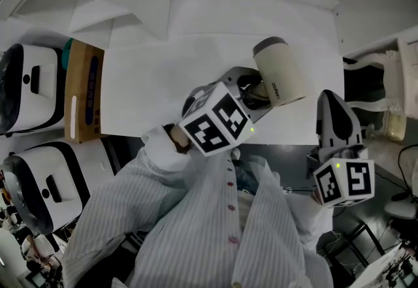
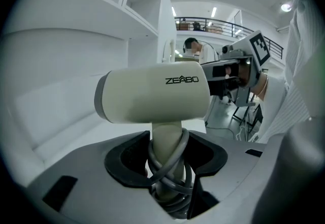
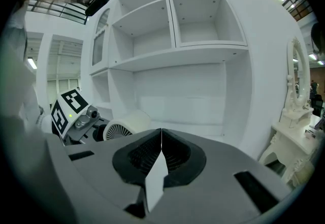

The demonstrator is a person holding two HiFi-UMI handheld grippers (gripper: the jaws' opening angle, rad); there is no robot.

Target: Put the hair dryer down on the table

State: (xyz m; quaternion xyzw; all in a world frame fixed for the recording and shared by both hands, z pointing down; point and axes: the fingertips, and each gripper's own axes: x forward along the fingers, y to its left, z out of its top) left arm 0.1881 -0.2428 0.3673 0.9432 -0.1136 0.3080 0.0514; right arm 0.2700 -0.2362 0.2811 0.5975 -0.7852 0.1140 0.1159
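Observation:
A cream hair dryer (image 1: 279, 71) with a grey muzzle hangs over the near right part of the white table (image 1: 157, 84). My left gripper (image 1: 251, 89) is shut on its handle. In the left gripper view the handle (image 2: 166, 149), wrapped in grey cord, stands between the jaws, and the barrel (image 2: 152, 98) lies level above them. My right gripper (image 1: 332, 107) is off the table's right front corner, shut with nothing in it; its jaws meet in the right gripper view (image 3: 160, 154). That view also shows the dryer's rear grille (image 3: 119, 129) at the left.
A cardboard box (image 1: 85, 89) sits at the table's left edge, with white headset-like devices (image 1: 26, 87) beyond it. A white ornate side table (image 1: 392, 94) stands at the right. White wall shelves (image 3: 195, 40) rise behind the table.

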